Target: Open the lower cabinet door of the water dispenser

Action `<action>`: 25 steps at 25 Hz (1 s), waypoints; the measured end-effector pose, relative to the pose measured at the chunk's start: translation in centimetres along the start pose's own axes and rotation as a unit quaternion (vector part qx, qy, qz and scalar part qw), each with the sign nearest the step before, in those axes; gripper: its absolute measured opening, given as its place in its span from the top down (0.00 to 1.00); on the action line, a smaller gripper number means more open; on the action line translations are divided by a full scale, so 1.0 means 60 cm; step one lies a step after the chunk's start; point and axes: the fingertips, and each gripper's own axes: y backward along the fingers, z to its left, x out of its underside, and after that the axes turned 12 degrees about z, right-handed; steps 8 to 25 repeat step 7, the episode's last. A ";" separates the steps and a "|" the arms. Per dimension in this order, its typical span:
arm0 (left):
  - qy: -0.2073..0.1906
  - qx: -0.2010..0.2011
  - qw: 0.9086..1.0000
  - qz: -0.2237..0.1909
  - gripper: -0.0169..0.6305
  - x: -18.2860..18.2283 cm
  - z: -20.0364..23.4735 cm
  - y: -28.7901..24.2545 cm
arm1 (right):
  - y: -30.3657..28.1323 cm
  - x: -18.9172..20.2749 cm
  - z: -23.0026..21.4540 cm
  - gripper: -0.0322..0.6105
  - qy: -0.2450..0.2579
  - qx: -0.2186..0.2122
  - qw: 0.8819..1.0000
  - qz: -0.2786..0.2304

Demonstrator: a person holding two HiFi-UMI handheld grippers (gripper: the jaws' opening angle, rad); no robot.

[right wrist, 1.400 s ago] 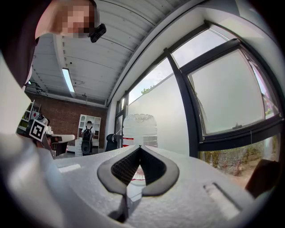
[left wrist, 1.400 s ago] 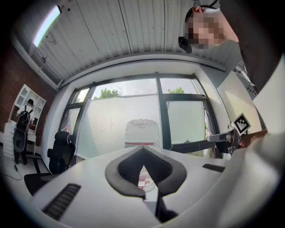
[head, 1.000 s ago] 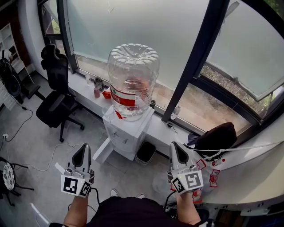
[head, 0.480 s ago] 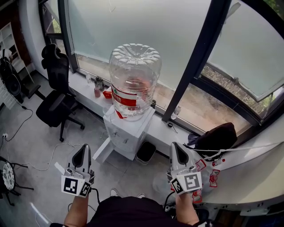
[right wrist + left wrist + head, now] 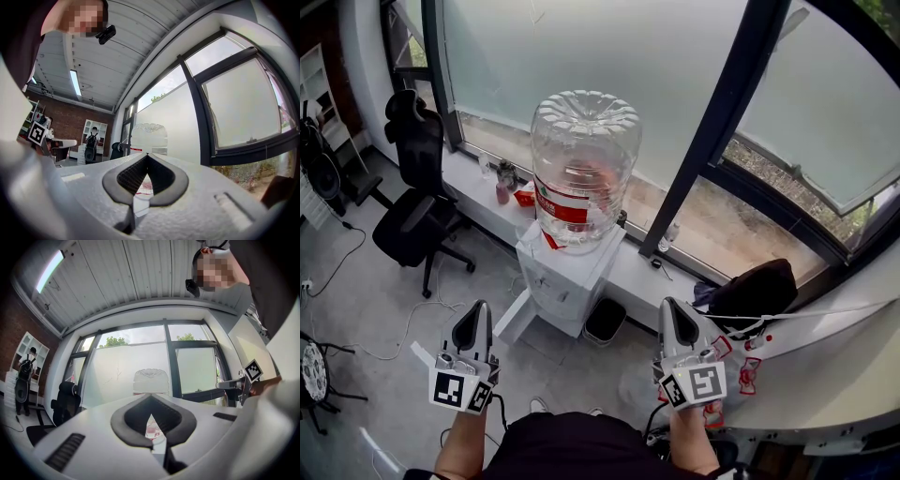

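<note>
Water dispenser (image 5: 567, 277), white and boxy, is set on the floor (image 5: 384, 300) against the window sill (image 5: 478, 192), and a large clear bottle (image 5: 584, 159) with a red label is seated upside down on its top. At its foot, a white panel (image 5: 517, 319) is angled out from the left front corner; whether this is the lower cabinet door swung out cannot be told from above. A small black bin (image 5: 606, 322) is placed just beside the dispenser on the right, and a black office chair (image 5: 412, 211) is parked well apart on the left. A dark bag (image 5: 757, 291) is laid on the curved white bench (image 5: 834, 366) at the right.

Both tools are held low in the head view, well short of the dispenser, one to each side of it. The left tool (image 5: 474, 314) is clenched: in the left gripper view its tips (image 5: 150, 397) are pressed together, with nothing gripped, and the bottle is seen beyond them. The right tool (image 5: 672, 319) is likewise clenched and empty; in the right gripper view its tips (image 5: 147, 157) are met, and the bottle and dispenser are lined up behind them. No part of the dispenser is touched by either tool.
</note>
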 end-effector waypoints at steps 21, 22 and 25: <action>0.003 0.000 1.000 -0.002 0.96 0.001 0.010 0.001 | -0.005 0.000 0.007 0.94 0.002 0.001 1.000 0.002; 0.003 0.000 1.000 -0.002 0.96 0.001 0.010 0.001 | -0.005 0.000 0.007 0.94 0.002 0.001 1.000 0.002; 0.003 0.000 1.000 -0.002 0.96 0.001 0.010 0.001 | -0.005 0.000 0.007 0.94 0.002 0.001 1.000 0.002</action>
